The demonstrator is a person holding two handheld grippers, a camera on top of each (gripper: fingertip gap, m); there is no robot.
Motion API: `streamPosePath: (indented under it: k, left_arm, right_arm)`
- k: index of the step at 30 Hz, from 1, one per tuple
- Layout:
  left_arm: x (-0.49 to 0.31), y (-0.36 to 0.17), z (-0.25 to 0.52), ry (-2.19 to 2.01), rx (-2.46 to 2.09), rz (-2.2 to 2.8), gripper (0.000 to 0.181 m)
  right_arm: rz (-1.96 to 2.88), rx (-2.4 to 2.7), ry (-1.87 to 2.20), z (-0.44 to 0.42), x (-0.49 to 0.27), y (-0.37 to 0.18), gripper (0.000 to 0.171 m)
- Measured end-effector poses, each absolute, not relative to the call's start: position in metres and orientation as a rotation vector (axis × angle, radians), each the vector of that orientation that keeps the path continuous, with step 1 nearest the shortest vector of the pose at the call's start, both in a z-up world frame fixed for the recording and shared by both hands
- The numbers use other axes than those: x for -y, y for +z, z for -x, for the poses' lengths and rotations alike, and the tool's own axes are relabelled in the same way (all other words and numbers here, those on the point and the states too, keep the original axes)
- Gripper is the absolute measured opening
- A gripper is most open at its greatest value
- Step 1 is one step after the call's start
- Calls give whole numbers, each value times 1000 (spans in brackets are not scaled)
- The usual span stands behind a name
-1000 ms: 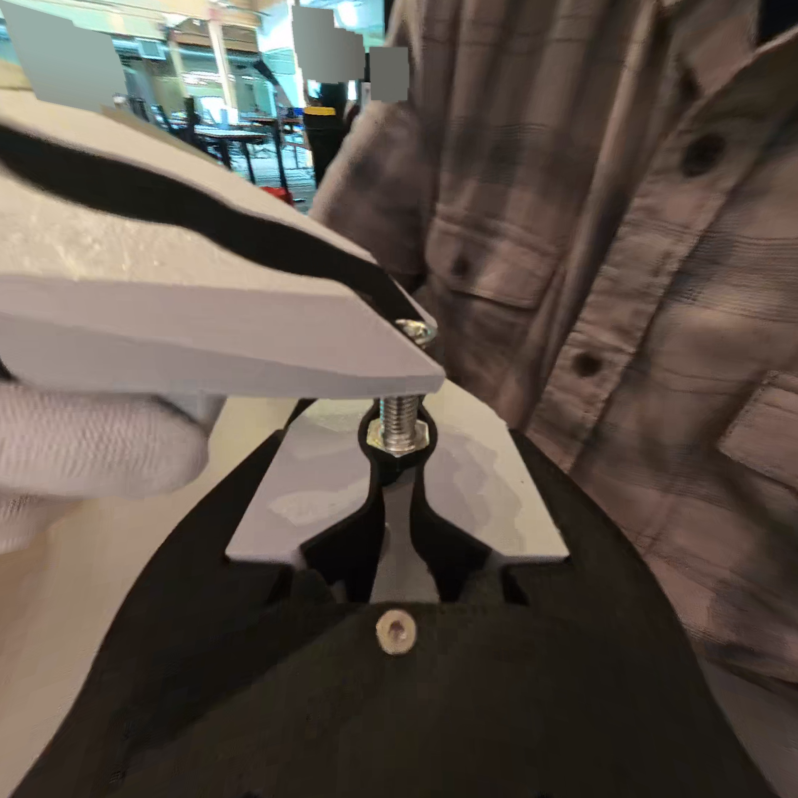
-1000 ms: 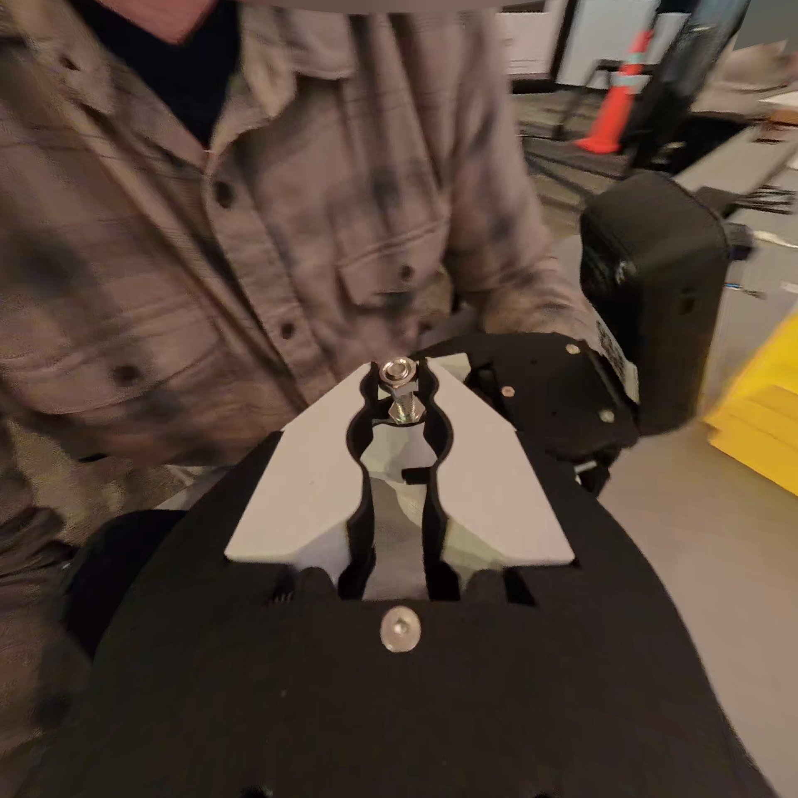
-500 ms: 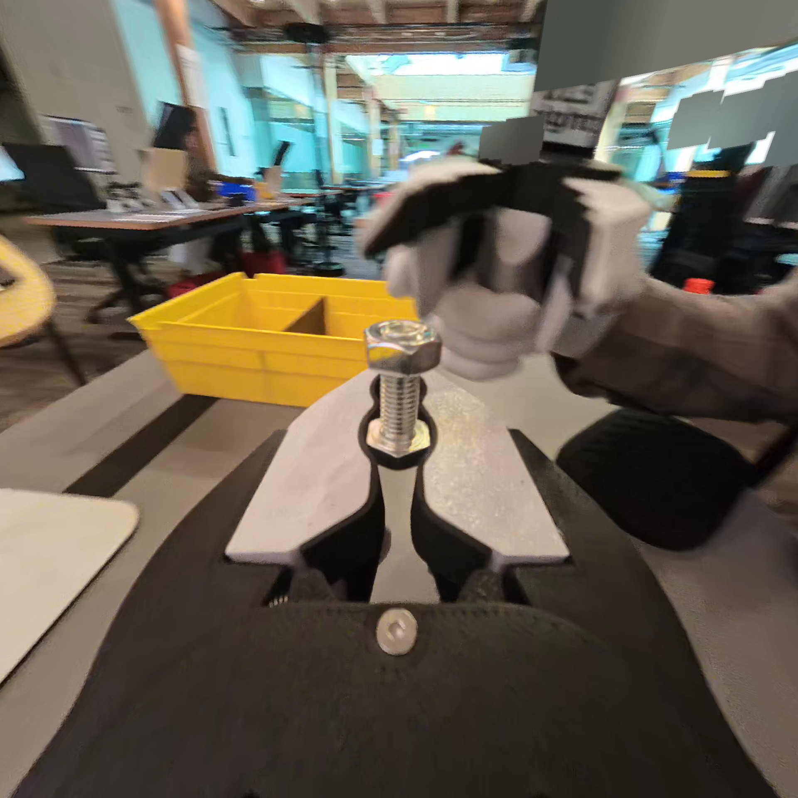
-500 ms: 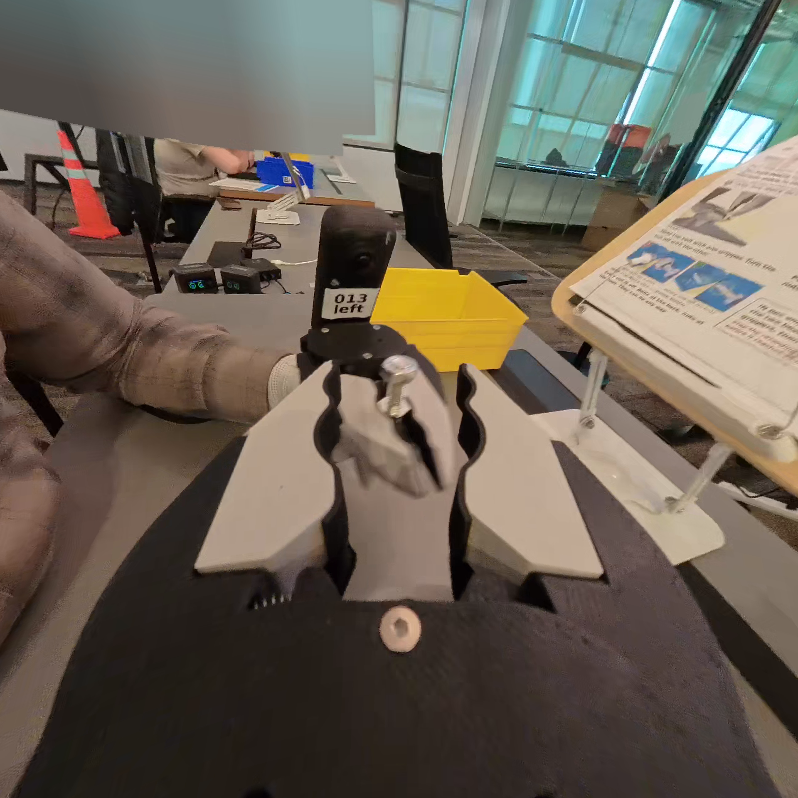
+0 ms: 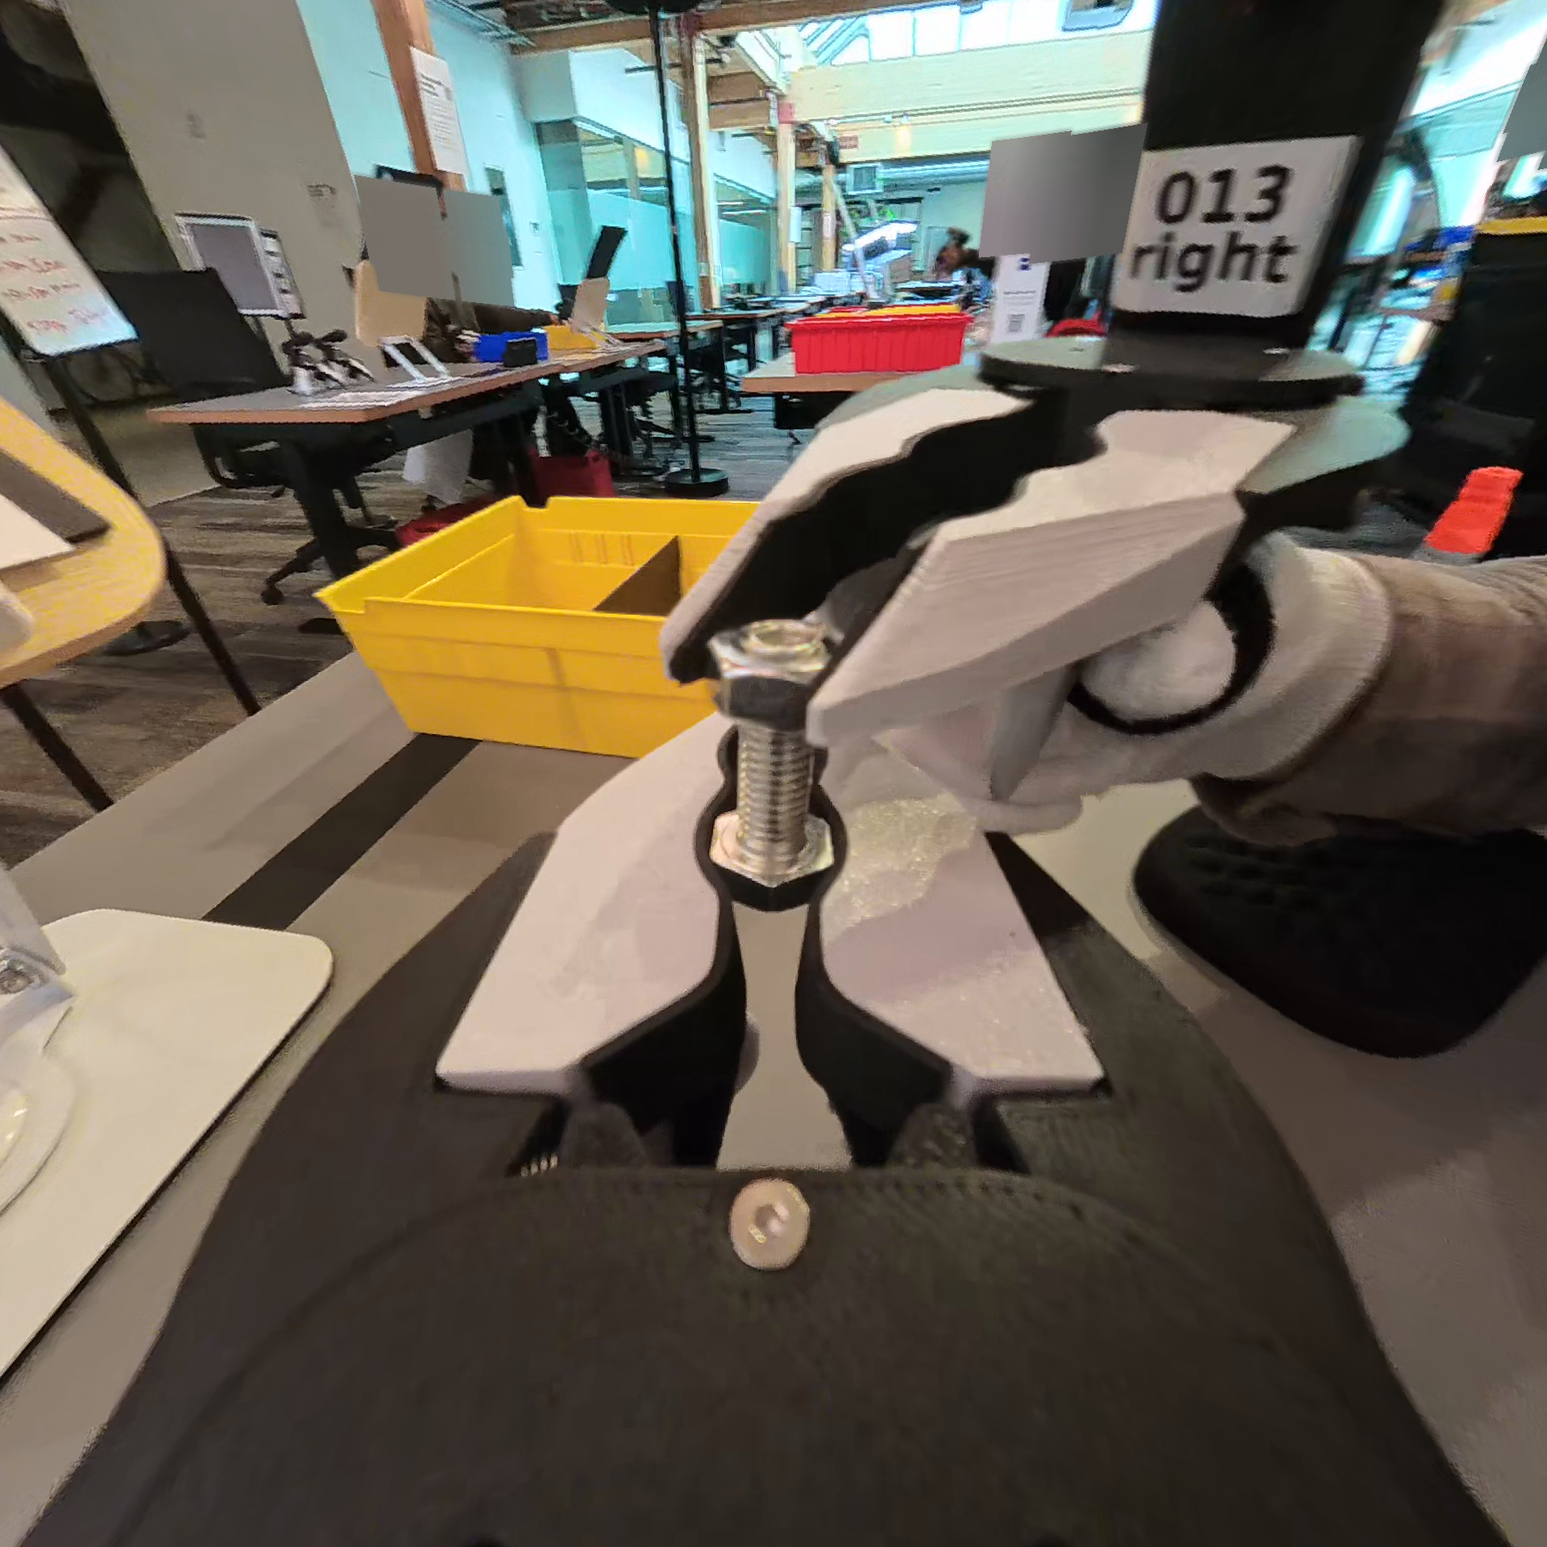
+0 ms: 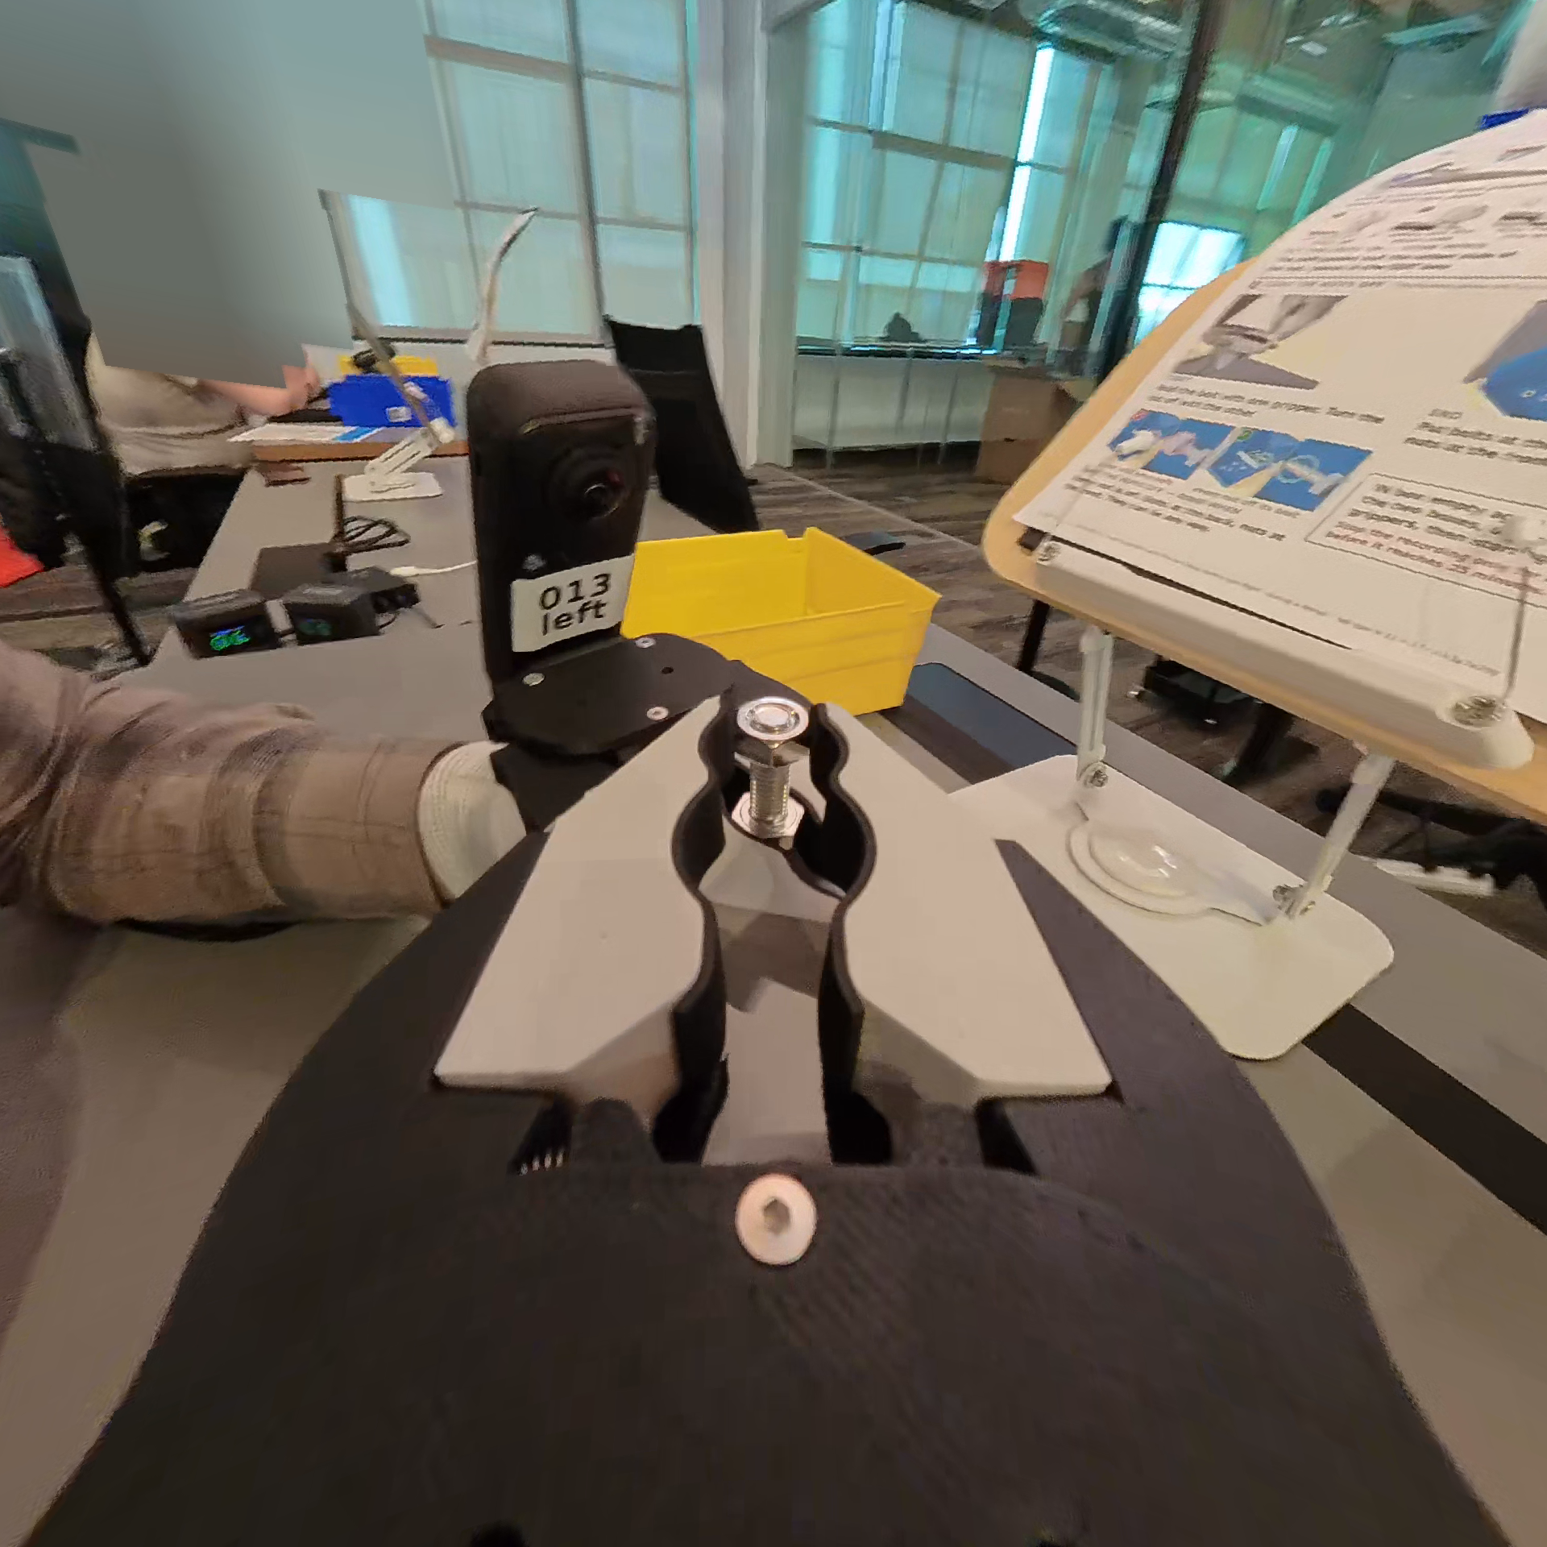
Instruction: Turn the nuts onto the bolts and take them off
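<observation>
A silver bolt (image 5: 772, 787) stands upright over the grey table (image 5: 251, 804), head up, with a hex nut (image 5: 770, 855) low on its thread. My left gripper (image 5: 770, 804) is shut on the nut, which sits in the round notch of its fingers. My right gripper (image 5: 766, 670) reaches in from the upper right and is shut on the bolt head (image 5: 768, 657). In the right wrist view my right gripper (image 6: 770, 728) clamps the bolt head (image 6: 772, 720) at its tips. The nut (image 6: 766, 819) rests on the left gripper's fingers (image 6: 753, 891) below.
A yellow divided bin (image 5: 519, 653) stands on the table just behind the bolt; it also shows in the right wrist view (image 6: 804, 619). An instruction board on a white stand (image 6: 1256, 963) is at the right. A black pad (image 5: 1339, 921) lies under the gloved right hand. My right fingertips sit around 7 cm from my left ones.
The right gripper held the bolt head a second ago, opened wide and drew back, and has now shut on the head again. The left gripper kept its hold throughout.
</observation>
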State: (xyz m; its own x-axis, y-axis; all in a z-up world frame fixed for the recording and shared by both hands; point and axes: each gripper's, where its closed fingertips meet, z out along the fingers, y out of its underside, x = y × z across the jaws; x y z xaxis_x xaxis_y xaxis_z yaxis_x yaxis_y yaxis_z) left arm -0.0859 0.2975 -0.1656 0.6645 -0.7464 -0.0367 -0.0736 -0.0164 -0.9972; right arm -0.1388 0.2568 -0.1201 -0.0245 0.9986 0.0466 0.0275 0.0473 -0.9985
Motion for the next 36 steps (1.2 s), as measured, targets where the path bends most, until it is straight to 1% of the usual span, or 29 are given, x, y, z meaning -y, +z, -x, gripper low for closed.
streamPosePath:
  k: [2,8,15,18,21,25,26,27,28,31,33,36]
  left_arm:
    - [-289,-167,80,-645,-789,1512,10]
    - [-235,-165,46,-940,-1071,1433,9]
    - [-126,-173,3,-1365,-1537,1230,9]
    - [-95,-180,-10,-1435,-1675,1171,9]
    - [-86,-192,-16,-1411,-1743,1177,9]
    - [-112,-186,-7,-1346,-1635,1221,9]
    - [-124,-183,-2,-1318,-1574,1242,9]
    - [-142,-180,3,-1275,-1492,1269,8]
    - [-161,-177,9,-1231,-1402,1303,9]
    - [-210,-170,32,-1121,-1153,1364,10]
    - [-228,-165,45,-1080,-1043,1377,10]
    - [-249,-164,58,-1013,-931,1406,10]
  right_arm:
    - [1148,1380,1217,136,-250,-120,15]
    - [882,1831,1397,110,-212,-118,15]
    - [379,2397,1666,60,-133,-124,16]
    - [188,2582,1749,39,-107,-130,17]
    - [100,2715,1754,26,-93,-138,16]
    - [242,2601,1726,38,-107,-139,17]
    - [320,2499,1704,49,-116,-136,25]
    - [420,2371,1679,62,-127,-130,44]
    - [515,2246,1659,73,-140,-123,56]
    - [727,1886,1550,96,-183,-106,64]
    - [843,1681,1477,102,-209,-98,63]
    - [970,1522,1377,107,-227,-105,59]
